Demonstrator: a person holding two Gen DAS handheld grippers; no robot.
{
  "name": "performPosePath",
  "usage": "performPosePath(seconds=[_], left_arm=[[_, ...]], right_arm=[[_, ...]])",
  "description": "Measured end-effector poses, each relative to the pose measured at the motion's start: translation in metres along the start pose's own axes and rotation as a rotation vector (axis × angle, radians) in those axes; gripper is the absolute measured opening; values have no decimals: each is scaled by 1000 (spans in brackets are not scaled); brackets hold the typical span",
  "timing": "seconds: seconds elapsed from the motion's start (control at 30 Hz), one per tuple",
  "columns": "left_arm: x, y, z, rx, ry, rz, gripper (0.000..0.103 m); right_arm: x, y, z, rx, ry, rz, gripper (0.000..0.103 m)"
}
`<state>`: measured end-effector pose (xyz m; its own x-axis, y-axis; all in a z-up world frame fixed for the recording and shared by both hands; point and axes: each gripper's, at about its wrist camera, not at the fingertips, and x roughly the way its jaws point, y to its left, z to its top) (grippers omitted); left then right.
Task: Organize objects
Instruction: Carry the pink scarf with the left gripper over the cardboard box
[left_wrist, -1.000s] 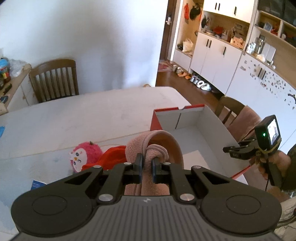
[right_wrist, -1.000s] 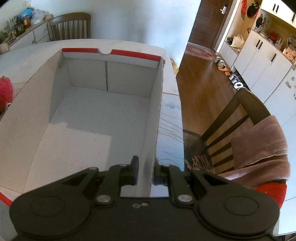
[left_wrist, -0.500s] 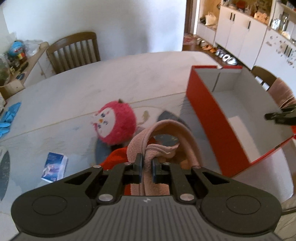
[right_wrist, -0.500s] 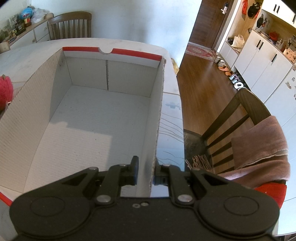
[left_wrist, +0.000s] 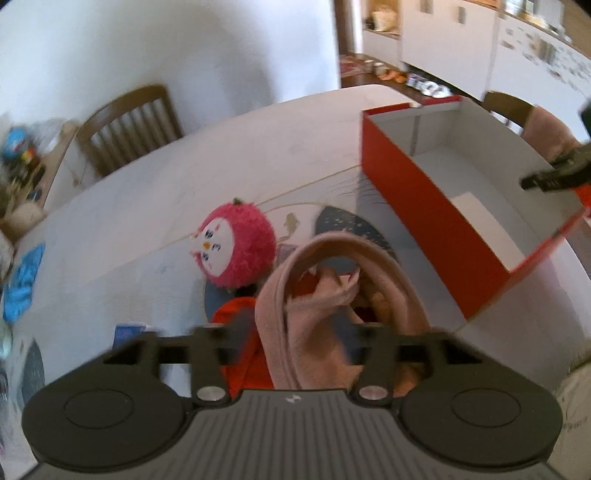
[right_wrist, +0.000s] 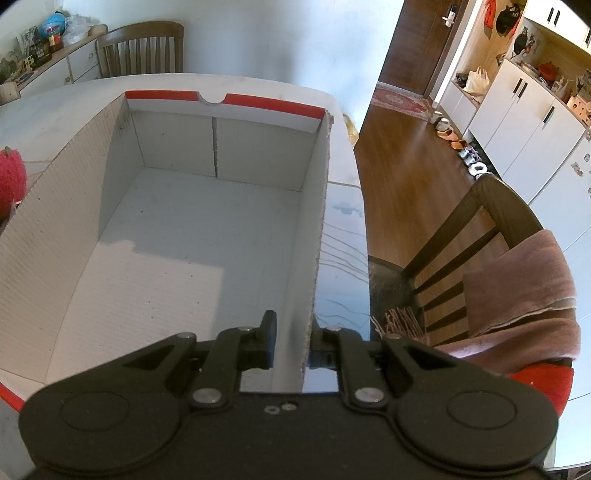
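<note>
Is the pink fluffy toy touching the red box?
Apart. In the left wrist view, bare table shows between the pink plush toy and the red box; they sit side by side with a clear gap.

A wooden chair (left_wrist: 129, 125) stands at upper left behind the table (left_wrist: 221, 155). At right, another chair (right_wrist: 480, 236) carries a draped brown blanket (right_wrist: 517, 291); white cabinets (right_wrist: 517, 110) fill the upper right.

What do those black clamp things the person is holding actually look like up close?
Both are matte black plastic. Each left gripper and right gripper has a broad body with two round discs at the sides, angular linkage arms with silver pivot bolts, and two flat fingers. The left body is ribbed grey-black with a small white logo. No sleeves or hands show.
</note>
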<state>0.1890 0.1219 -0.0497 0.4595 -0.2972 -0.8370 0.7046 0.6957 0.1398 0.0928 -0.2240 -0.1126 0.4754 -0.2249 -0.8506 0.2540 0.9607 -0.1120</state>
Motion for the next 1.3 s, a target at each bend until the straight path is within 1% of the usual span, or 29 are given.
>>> performPosePath(seconds=[0.03, 0.13, 0.17, 0.3, 0.43, 0.5, 0.57, 0.63, 0.67, 0.7, 0.77, 0.83, 0.87, 0.93, 1.1, 1.17, 1.3], left_arm=[[0, 0, 1, 19, -4, -2, 66], [8, -5, 8, 85, -6, -21, 66], [13, -9, 11, 115, -2, -16, 66], [42, -28, 18, 256, 58, -34, 66], [59, -53, 21, 411, 66, 3, 66], [72, -63, 22, 483, 79, 39, 66], [85, -69, 25, 513, 91, 60, 66], [95, -72, 27, 515, 97, 63, 66], [99, -73, 28, 514, 95, 72, 65], [102, -75, 28, 508, 89, 84, 60], [104, -77, 26, 493, 93, 84, 21], [103, -75, 24, 477, 94, 81, 12], [100, -74, 23, 466, 87, 73, 10], [90, -68, 24, 417, 70, 63, 8], [41, -40, 32, 210, -9, 6, 7], [20, -36, 34, 168, -34, -20, 7], [-27, -30, 40, 115, -108, -78, 7]], right_arm=[[0, 0, 0, 0, 0, 2, 14], [1, 0, 0, 0, 1, 4, 16], [1, 0, 0, 1, 2, 4, 16], [1, 0, 1, -1, 3, 5, 16], [1, 1, 1, -1, 5, 6, 16], [2, 2, 1, -4, 6, 5, 17], [3, 2, 2, -5, 8, 5, 17], [3, 2, 2, -4, 7, 6, 17], [3, 2, 2, -4, 7, 5, 17], [3, 2, 2, -3, 8, 5, 17], [3, 2, 2, -1, 9, 6, 17], [3, 2, 2, -1, 8, 7, 17], [3, 2, 2, 0, 9, 7, 17], [3, 2, 2, 2, 8, 7, 17], [2, 0, 1, 7, 8, 9, 17], [2, 0, 1, 8, 8, 9, 17], [1, 0, 1, 4, 9, 5, 16]])
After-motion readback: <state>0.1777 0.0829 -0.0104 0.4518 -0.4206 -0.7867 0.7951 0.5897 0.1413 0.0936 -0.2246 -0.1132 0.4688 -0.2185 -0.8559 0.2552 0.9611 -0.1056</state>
